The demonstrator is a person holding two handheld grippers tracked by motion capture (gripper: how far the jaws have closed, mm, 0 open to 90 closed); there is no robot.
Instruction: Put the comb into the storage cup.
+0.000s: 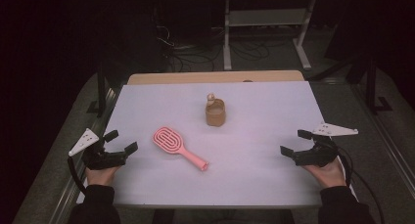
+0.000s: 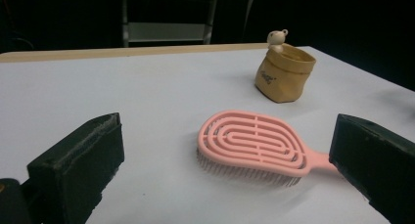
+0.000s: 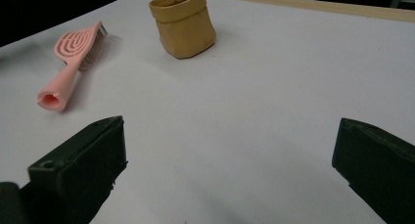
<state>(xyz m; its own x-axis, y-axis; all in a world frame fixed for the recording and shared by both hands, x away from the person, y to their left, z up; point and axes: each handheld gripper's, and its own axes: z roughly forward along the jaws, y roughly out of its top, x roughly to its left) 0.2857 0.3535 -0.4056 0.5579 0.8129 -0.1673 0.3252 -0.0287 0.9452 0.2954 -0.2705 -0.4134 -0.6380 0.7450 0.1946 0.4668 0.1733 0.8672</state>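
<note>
The left hand-held gripper (image 1: pixel 121 141) sits at the near left of the desk (image 1: pixel 254 185), its jaws spread wide apart with nothing between them, and a hand (image 1: pixel 100 174) holds it from below. In the left gripper view the two black jaws frame the brush (image 2: pixel 254 148), which lies just ahead of them, its handle running behind the right jaw. The right hand-held gripper (image 1: pixel 295 142) sits at the near right of the desk, jaws likewise wide apart and empty, held by the other hand (image 1: pixel 327 172); a grey three-cornered plate rides on top of each gripper. The pink brush (image 1: pixel 177 146) lies flat on the white desk, left of centre, bristles down, its oval head toward the far left and its handle pointing near and right; it is near the left gripper and well apart from the right one. In the right gripper view the open end of its handle faces the camera. Farther back, near the middle of the desk, stands a tan bag (image 1: pixel 215 112), upright, with a small pale figure (image 1: pixel 210 99) peeking over its far rim. The bag is apart from the brush. Beyond the desk's far wooden edge the room is dark, with cables on the floor (image 1: pixel 195 55) and the white legs of a frame.
</note>
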